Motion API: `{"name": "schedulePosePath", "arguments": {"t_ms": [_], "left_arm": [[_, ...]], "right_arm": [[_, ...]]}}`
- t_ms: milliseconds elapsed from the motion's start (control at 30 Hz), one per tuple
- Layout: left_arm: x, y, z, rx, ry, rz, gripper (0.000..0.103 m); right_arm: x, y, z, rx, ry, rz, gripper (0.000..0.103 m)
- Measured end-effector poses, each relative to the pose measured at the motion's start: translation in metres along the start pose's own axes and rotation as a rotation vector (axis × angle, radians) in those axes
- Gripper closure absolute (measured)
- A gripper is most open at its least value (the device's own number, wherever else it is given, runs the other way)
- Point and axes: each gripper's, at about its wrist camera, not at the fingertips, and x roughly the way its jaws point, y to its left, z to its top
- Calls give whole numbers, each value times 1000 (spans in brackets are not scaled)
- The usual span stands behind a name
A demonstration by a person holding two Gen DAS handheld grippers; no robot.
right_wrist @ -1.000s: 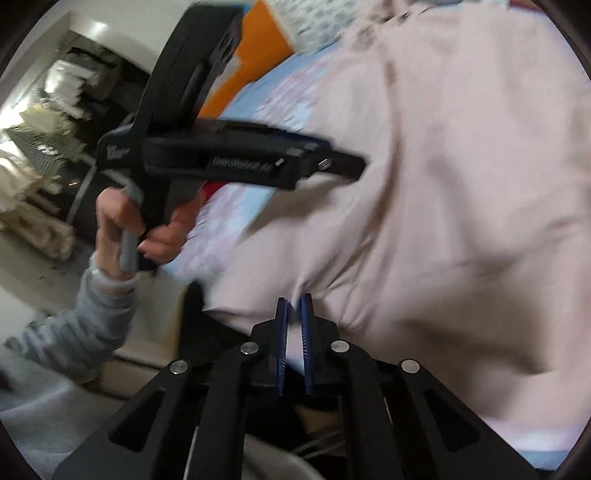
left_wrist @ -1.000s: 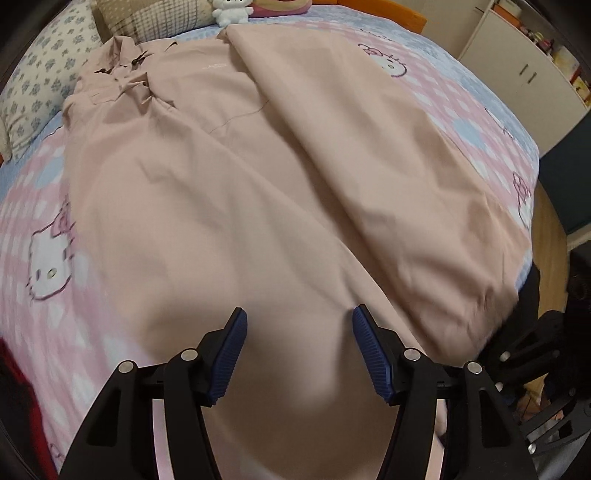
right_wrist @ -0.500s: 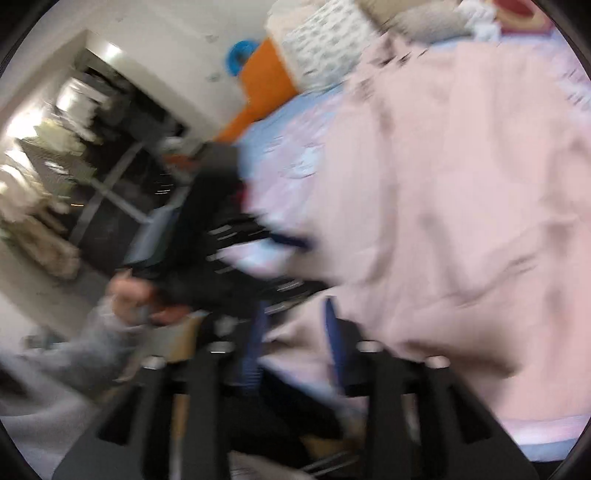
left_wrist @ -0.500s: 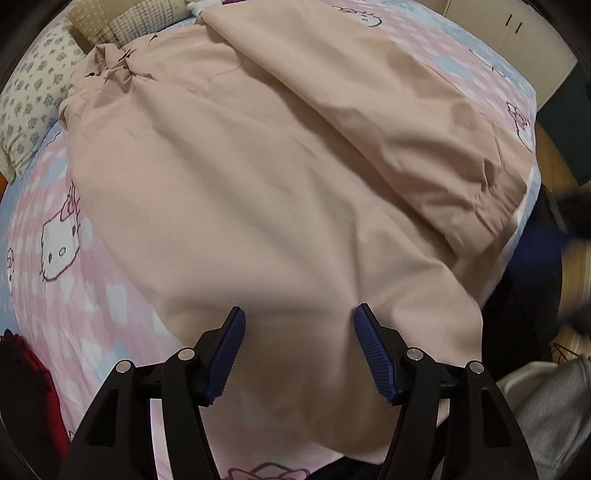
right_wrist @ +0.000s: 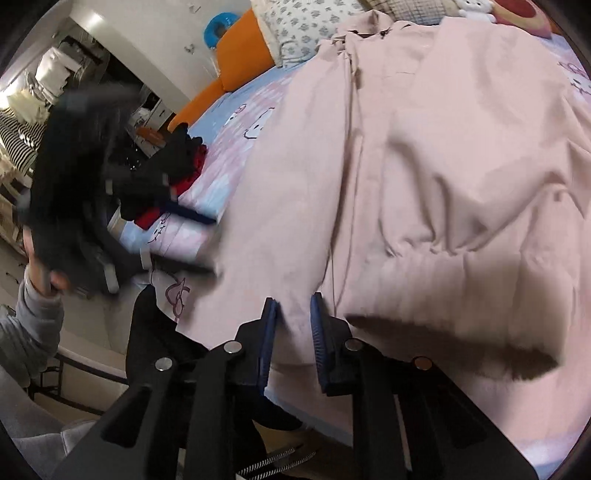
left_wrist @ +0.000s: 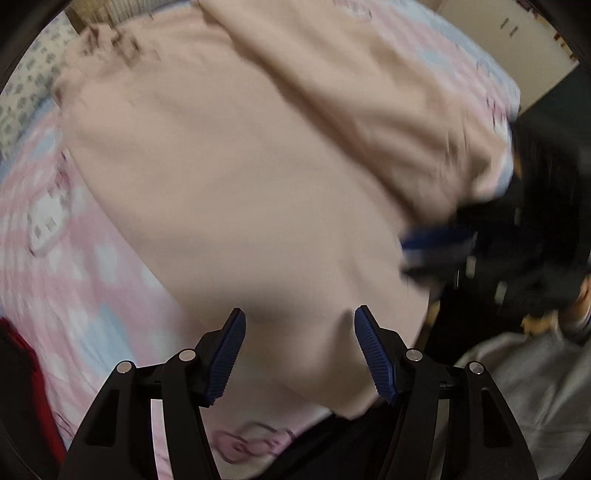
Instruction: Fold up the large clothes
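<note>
A large pale pink jacket [left_wrist: 240, 166] lies spread on the bed, one sleeve folded across its front [right_wrist: 480, 155]. My left gripper [left_wrist: 299, 310] hangs open over the lower part of the jacket, pointing straight down, with nothing between its fingers. It shows as a dark blur [right_wrist: 74, 166] in the right wrist view. My right gripper [right_wrist: 293, 314] is at the jacket's bottom hem near the bed's edge. Its jaws are closing with the hem between the blue pads, and no pinch shows in the cloth. In the left wrist view it is a blurred shape [left_wrist: 439, 240] at the jacket's right edge.
The pink cartoon-cat sheet [left_wrist: 55, 258] covers the bed. Red and black clothes [right_wrist: 181, 166] lie at its left side. Pillows [right_wrist: 295, 29] and an orange headboard [right_wrist: 236, 55] are at the far end. A cabinet [left_wrist: 517, 48] stands beyond, and a grey sleeve [right_wrist: 29, 325] holds the left gripper.
The left gripper slid across toward the jacket's bottom edge, still open. The right gripper, shut and clear of the cloth before, opened, dropped onto the hem and has narrowed around it.
</note>
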Motion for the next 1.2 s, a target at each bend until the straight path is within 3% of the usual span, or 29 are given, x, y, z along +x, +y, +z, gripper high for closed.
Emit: {"name": "schedulePosePath", "arguments": {"t_ms": [133,200,300,433,500,567,633,667,700,767,867,967,1100,1200], "left_arm": [[-26,41,67,-83,-108,35,37],[-30,68,112,-160,-155,154,37],[-24,121,172,-302,-188,251,37],[16,165,232,-422,-153,232,37],[52,177,247,-461,-59,172,34],[78,181,256,-470,-17,217,27],[77,174,264,-458,-17,279,28],[73,171,268,-451,-2,294,29],[67,168,271,-447,0,297,31],[54,159,280,-455,-10,269,31],[30,132,304,-428,-41,283,25],[20,87,349,-344,-63,282,25],[19,40,407,-301,-98,274,22],[28,-6,454,-245,-98,331,14]], "right_arm": [[-4,4,-8,-1,-15,-11,84],[-7,3,-13,10,-23,-11,84],[-4,-4,-20,41,-25,-5,79],[-9,-11,-30,64,-48,31,79],[-11,-12,-30,66,-53,51,74],[-22,-14,-31,56,-56,80,72],[-46,-20,-31,67,-82,130,71],[-63,-26,-32,73,-110,146,63],[-88,-35,-32,86,-161,149,44],[-123,-50,-32,104,-241,106,31],[-165,-76,-33,112,-319,-55,32],[-172,-105,-35,156,-305,-175,32],[-163,-135,-41,219,-259,-221,32],[-168,-150,-42,234,-248,-241,32]]}}
